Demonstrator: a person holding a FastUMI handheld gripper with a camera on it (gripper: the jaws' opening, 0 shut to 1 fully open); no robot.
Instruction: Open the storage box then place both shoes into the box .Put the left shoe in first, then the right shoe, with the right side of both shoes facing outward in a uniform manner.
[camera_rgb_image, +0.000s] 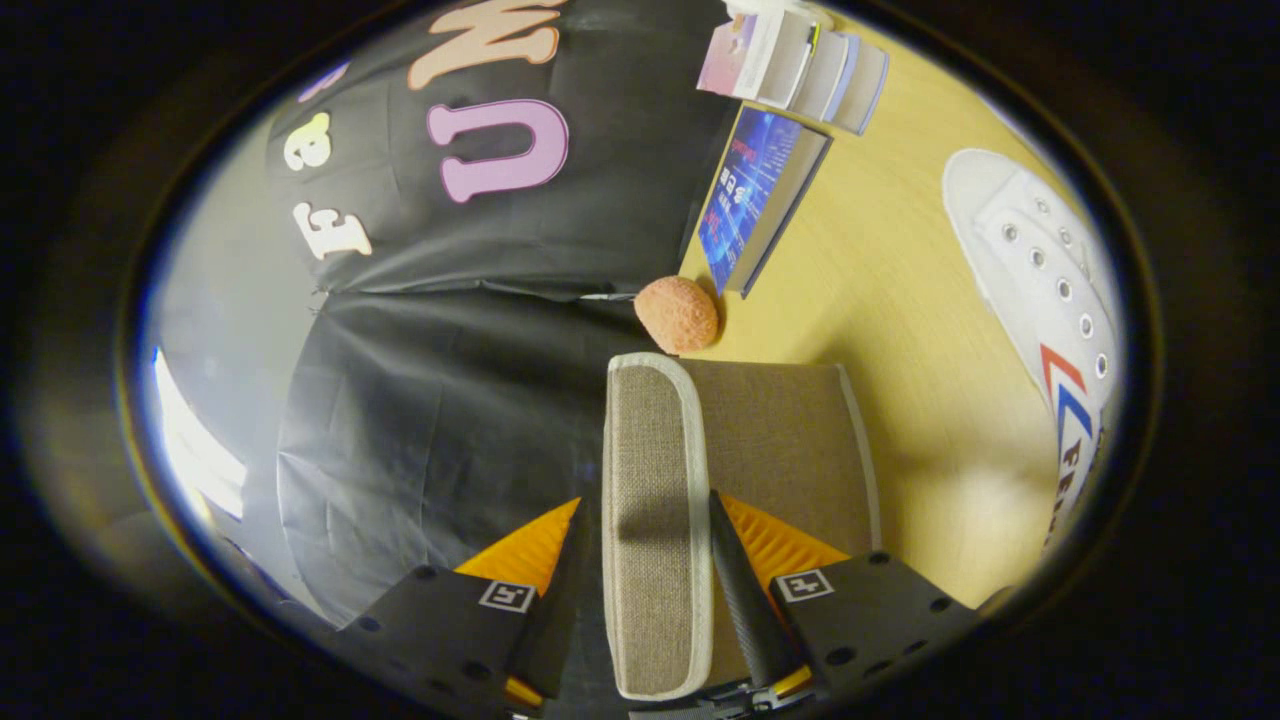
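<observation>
The view is turned on its side. My gripper (648, 510) is shut on the storage box's lid (650, 450), a beige fabric flap with white trim. One black finger (560, 600) presses on the flap's outer side and the other finger (742, 590) on its inner side. The flap stands lifted away from the beige box body (790, 440), which rests on the yellow wooden table (900, 300). A white lace-up shoe (1050, 290) with red and blue stripes lies on the table beyond the box. The box's inside is hidden.
An orange textured ball (678, 314) sits on the table just past the lid's far end. A blue book (755, 195) leans beyond it, and a row of books (800, 65) stands farther off. The black cloth wall (440, 400) hangs alongside the table.
</observation>
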